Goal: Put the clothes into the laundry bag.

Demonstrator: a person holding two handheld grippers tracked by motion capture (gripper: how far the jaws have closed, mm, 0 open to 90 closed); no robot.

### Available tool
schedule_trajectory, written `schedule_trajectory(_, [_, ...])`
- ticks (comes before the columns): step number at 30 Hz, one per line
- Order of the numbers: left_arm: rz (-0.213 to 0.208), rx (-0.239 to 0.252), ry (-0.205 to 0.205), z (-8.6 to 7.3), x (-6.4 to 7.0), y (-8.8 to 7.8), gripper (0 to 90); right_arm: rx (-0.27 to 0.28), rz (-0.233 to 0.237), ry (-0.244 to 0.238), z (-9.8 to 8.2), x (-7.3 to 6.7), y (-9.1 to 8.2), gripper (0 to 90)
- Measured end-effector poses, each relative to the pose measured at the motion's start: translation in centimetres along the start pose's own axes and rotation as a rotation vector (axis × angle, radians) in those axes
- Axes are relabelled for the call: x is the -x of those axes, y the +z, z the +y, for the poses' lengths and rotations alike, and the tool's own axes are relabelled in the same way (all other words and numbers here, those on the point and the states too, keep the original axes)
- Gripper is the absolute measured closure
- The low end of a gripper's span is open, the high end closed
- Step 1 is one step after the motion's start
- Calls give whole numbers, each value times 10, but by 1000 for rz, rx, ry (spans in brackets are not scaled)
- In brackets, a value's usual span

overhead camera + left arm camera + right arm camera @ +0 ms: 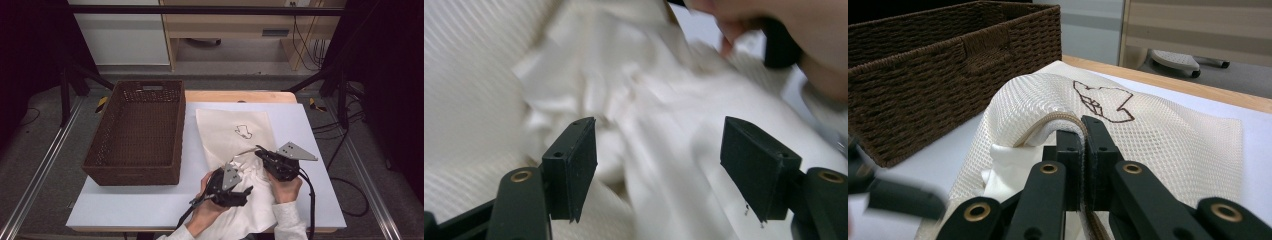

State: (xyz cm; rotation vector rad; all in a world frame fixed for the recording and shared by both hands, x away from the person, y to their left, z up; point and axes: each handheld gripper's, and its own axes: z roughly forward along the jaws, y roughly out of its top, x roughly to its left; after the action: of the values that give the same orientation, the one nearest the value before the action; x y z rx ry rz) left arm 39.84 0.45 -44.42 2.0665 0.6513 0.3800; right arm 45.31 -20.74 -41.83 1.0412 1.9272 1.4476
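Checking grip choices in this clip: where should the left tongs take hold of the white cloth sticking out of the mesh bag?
Probably on the bunched folds of the white cloth just outside the opening of the mesh bag, coming in from the person's side. The right tongs hold the bag's zip edge raised, and the crumpled folds stand up enough for the open left tongs to pinch.

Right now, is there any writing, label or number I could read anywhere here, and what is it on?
No readable words or numbers anywhere.
Mesh laundry bag: a brown outline emblem, a drawing with no letters; in the high view it is too small to make out.
Wicker basket: no label visible.
Pale label on the furniture behind the table: too small to read.
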Motion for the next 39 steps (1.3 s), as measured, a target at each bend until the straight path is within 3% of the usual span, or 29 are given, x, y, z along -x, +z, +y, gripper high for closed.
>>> schedule_trajectory(2, [-7,-14,19,-11,4,3,320,0,1,0,0,-1,1,872])
schedule_trajectory(6, [-55,-67,-10,-20,7,23,384,-3,3,-2,-1,-1,2,872])
schedule_trajectory(7, [-55,-67,-8,-20,8,26,429,-3,3,-2,-1,-2,2,872])
schedule_trajectory(8, [-50,-70,6,-19,9,30,576,-4,3,-1,-1,-1,2,872])
schedule_trajectory(9, [-40,-70,13,-17,9,30,576,-4,3,-1,-1,-1,2,872])
schedule_trajectory(10, [-43,-66,14,-15,9,30,755,-4,5,0,-1,-1,2,872])
schedule_trajectory(13, [-29,-52,33,-5,10,23,818,-4,6,1,-1,-1,2,872])
schedule_trajectory(19, [19,9,28,26,-3,16,828,2,3,4,0,0,0,873])
schedule_trajectory(24, [78,2,33,49,-15,27,831,4,4,-6,1,-1,-2,873])
schedule_trajectory(26, [123,-13,51,54,-19,34,830,6,0,-13,2,-3,-2,873])
schedule_trajectory(28, [185,-50,55,52,-30,51,828,11,6,-17,3,-4,-3,873])
schedule_trajectory(32, [191,-47,32,44,-42,64,821,9,4,-19,3,-6,-2,873])
schedule_trajectory(36, [219,-22,27,42,-43,70,806,4,0,-13,2,-7,1,873])
schedule_trajectory(37, [213,-14,18,41,-44,70,796,4,-6,-11,1,-7,1,873])
schedule_trajectory(38, [176,17,-26,39,-46,67,775,5,-10,-7,1,-6,1,873])
schedule_trajectory(39, [176,17,-26,39,-46,67,733,5,-10,-7,1,-6,1,873])
